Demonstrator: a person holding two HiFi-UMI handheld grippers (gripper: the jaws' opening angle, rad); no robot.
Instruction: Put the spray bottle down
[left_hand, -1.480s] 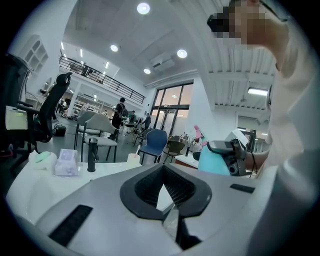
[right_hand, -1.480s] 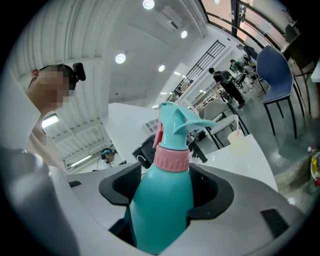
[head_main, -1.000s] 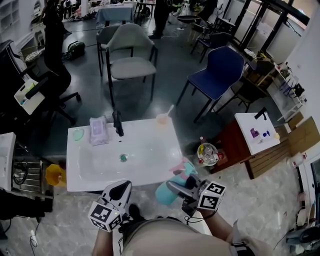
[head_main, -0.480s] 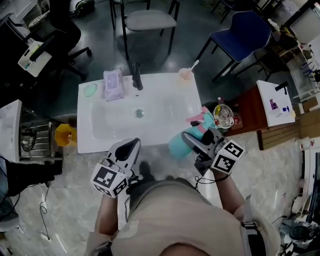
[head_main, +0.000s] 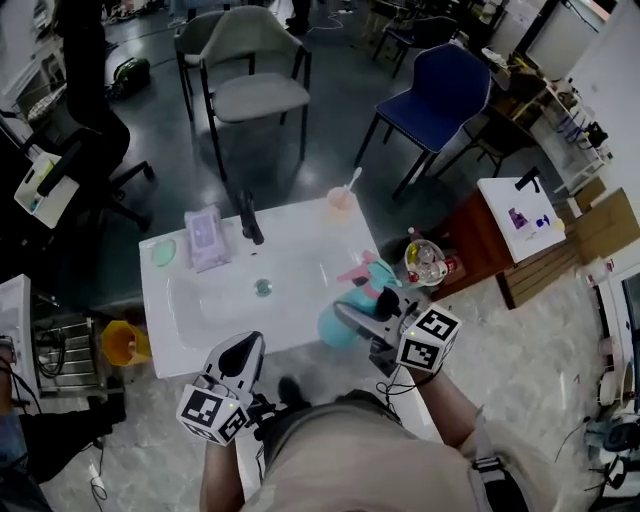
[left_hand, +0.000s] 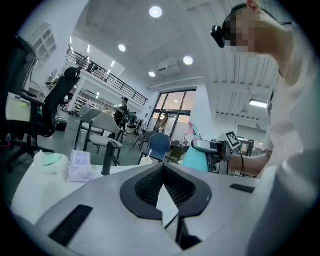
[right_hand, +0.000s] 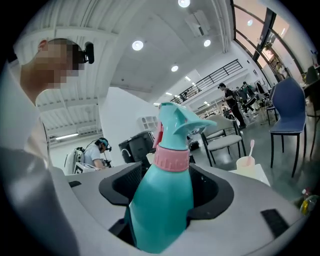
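We look down on a white washbasin (head_main: 300, 245) on a dark floor, with a grey chair (head_main: 255, 95) beyond its far edge and a blue chair (head_main: 445, 95) to the far right. The teal spray bottle (head_main: 342, 318) with a pink collar is over the basin's near right corner. It is gripped round its body by the right gripper (head_main: 362, 322), whose jaws press against both sides of it. In the right gripper view the bottle (right_hand: 165, 200) stands upright between the dark pads, its nozzle pointing right. We cannot tell whether its base touches the basin top. The left gripper (head_main: 245, 358) hangs just off the basin's near edge, to the left of the bottle and well apart from it. In its own view its jaws meet at the tips with nothing held between them. On the basin's far side a black faucet (head_main: 250, 220) stands near the middle, and a pale purple pack of wipes (head_main: 207, 240) lies just left of it. A cup with a toothbrush (head_main: 342, 200) sits at the far right corner. A small green dish (head_main: 162, 252) rests at the far left, and the drain (head_main: 262, 288) shows in the bowl.
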